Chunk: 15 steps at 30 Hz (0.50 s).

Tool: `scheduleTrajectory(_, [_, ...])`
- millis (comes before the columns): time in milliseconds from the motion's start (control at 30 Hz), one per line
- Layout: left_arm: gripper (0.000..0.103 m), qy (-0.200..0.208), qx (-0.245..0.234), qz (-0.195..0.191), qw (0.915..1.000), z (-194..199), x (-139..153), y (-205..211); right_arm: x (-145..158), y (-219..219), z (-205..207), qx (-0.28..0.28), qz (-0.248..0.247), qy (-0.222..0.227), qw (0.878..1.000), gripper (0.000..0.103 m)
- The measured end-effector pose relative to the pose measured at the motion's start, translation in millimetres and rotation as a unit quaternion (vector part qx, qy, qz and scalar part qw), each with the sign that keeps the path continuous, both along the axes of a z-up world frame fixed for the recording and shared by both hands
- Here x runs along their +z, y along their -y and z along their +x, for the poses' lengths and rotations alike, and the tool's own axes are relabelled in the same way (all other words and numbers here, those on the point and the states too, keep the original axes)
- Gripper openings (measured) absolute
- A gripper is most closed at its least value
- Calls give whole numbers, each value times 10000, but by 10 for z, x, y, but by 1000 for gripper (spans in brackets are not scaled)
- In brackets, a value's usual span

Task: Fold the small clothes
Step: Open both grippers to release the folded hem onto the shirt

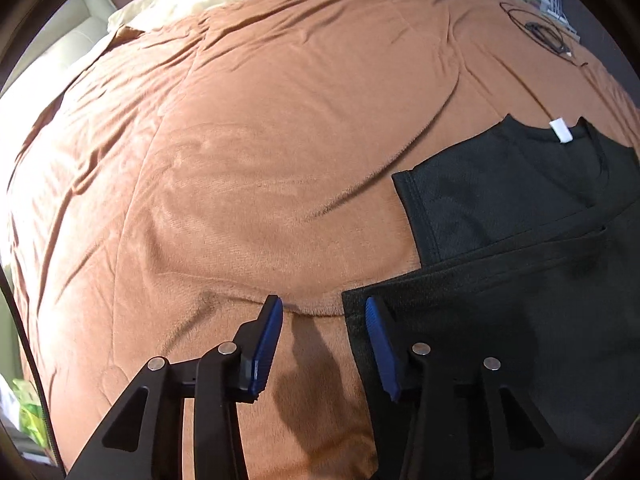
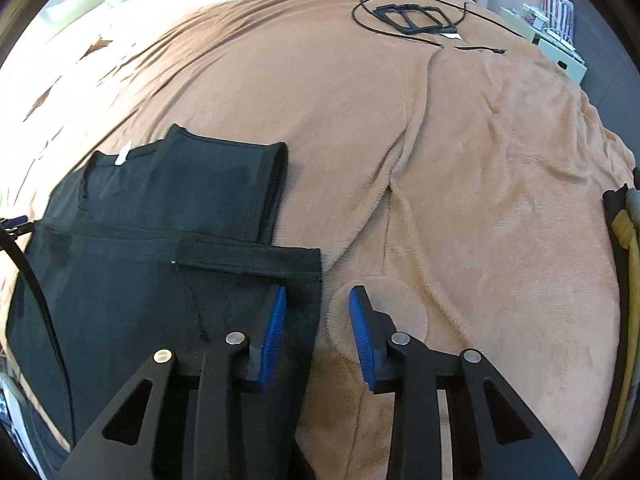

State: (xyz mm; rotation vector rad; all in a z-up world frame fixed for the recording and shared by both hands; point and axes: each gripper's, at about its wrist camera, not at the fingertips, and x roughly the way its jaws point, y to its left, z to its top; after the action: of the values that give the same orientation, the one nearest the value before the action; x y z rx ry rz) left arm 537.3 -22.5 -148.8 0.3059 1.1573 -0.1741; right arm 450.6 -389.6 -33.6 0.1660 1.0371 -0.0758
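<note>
Both fingers spread wide, empty; black shirt (image 1: 520, 280) edge between each pair, contact unclear

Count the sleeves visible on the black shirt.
2. One sleeve spreads out on the shirt's left; the other sleeve on its right. Both lie flat on the brown blanket.

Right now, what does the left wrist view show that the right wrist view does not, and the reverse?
Only the left wrist view shows the black T-shirt's left sleeve and the open left tool at the shirt's left edge. Only the right wrist view shows the right sleeve, the open right tool at the right edge, and white drawers beyond the bed. Both show the black T-shirt with its white neck label, the brown blanket and the black frames with cable.
</note>
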Motion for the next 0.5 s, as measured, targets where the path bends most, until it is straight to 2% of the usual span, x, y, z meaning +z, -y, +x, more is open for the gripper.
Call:
scheduleTrajectory(233, [45, -246, -128, -322, 9991, -27, -33, -24, -34, -34, -89, 244, 142, -34, 9996, 30])
scheduleTrajectory(333, [45, -313, -187, -243, 9990, -19, -142, 15, -136, -24, -57, 223, 167, -83, 9996, 30])
scheduleTrajectory(500, [44, -323, -68, -444, 9985, 62, -233, 63, -121, 47, 46, 194, 299, -70, 9993, 30])
